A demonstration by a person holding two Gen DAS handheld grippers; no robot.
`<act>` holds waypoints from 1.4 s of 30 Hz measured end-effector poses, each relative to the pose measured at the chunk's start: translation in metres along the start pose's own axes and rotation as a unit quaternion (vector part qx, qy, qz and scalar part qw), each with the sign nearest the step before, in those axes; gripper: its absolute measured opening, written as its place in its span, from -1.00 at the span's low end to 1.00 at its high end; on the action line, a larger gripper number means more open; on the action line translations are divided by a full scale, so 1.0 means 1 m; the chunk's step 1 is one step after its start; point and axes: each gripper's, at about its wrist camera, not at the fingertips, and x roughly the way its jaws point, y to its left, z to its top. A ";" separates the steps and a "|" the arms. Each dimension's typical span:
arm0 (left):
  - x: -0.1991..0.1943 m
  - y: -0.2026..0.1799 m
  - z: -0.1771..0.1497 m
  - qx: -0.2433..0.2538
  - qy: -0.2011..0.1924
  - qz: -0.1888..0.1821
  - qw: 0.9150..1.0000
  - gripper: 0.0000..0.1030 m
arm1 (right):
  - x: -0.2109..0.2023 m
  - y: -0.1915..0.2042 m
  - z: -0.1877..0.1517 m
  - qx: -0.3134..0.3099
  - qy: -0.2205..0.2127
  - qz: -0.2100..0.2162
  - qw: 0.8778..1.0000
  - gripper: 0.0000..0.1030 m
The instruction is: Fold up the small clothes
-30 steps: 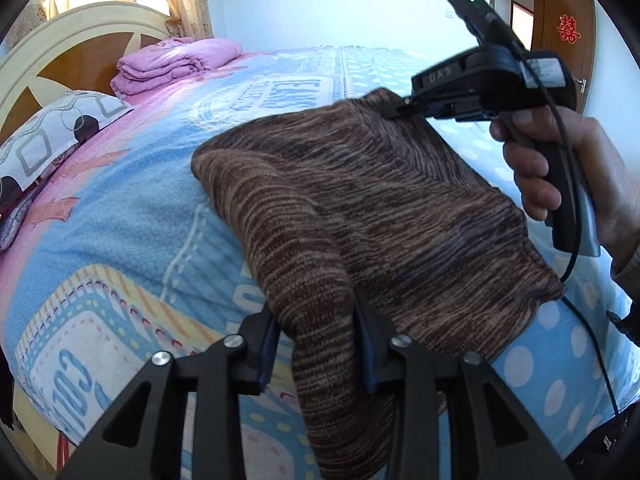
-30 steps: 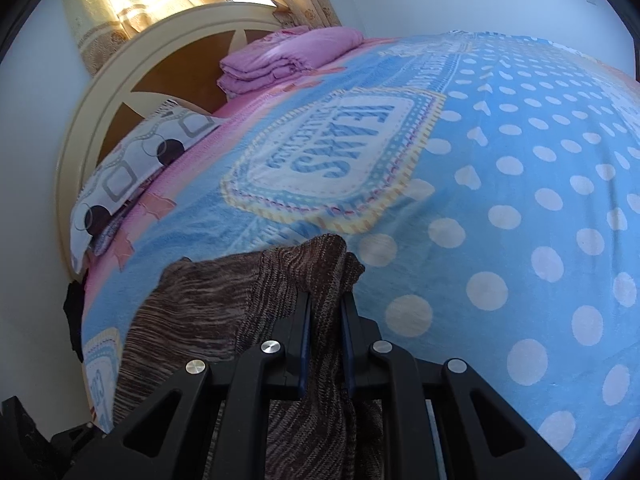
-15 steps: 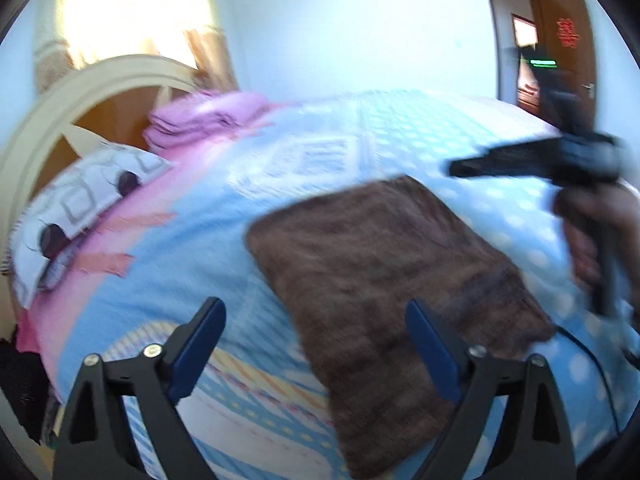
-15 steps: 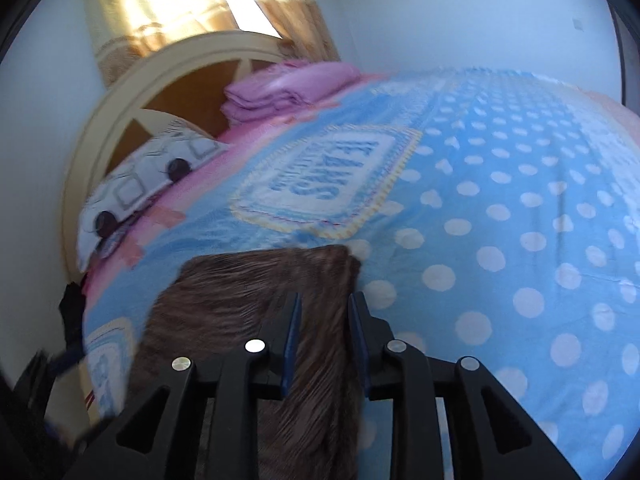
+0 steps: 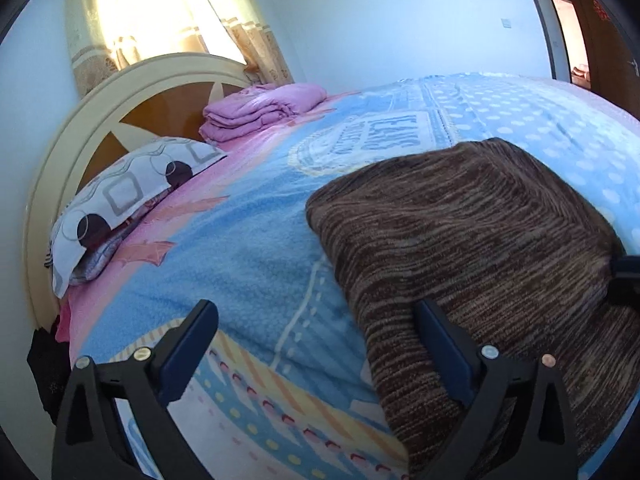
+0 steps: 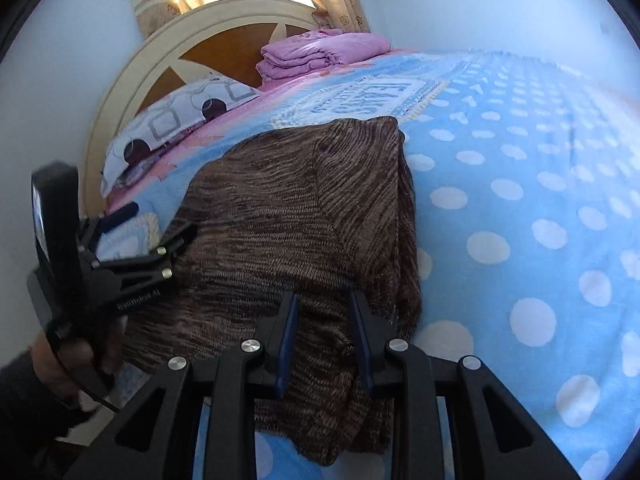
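Room: pale walls, curtained window (image 5: 160,20) lit behind the headboard (image 5: 132,120), dark wooden door (image 5: 592,40) at far right. Bed (image 5: 240,248) fills the view, blue fleece blanket with white dots. Brown knit garment (image 5: 480,240) lies folded flat on it, near edge. Folded pink bedding (image 5: 260,112) and patterned pillow (image 5: 132,192) by the headboard. Left gripper (image 5: 316,344): jaws just opened wide, nothing between, one finger over the garment's edge. Right gripper (image 6: 324,336): jaws slightly parted, just eased open, knit under them, not pinched.

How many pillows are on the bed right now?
1. The patterned pillow lies against the headboard, beside the folded pink bedding. More may be hidden under it or out of frame.
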 end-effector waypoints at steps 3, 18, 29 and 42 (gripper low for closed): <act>-0.014 0.010 0.000 -0.015 0.013 -0.016 1.000 0.96 | -0.027 0.009 -0.007 0.017 -0.016 -0.016 1.000 -0.22; -0.116 0.037 0.029 -0.053 -0.065 -0.072 0.994 1.00 | -0.144 0.064 -0.015 -0.035 -0.140 -0.077 0.986 0.16; -0.119 0.038 0.030 -0.057 -0.061 -0.072 0.994 1.00 | -0.151 0.066 -0.017 -0.034 -0.151 -0.075 0.985 0.18; -0.118 0.038 0.030 -0.057 -0.059 -0.072 0.994 1.00 | -0.151 0.068 -0.017 -0.035 -0.151 -0.075 0.985 0.18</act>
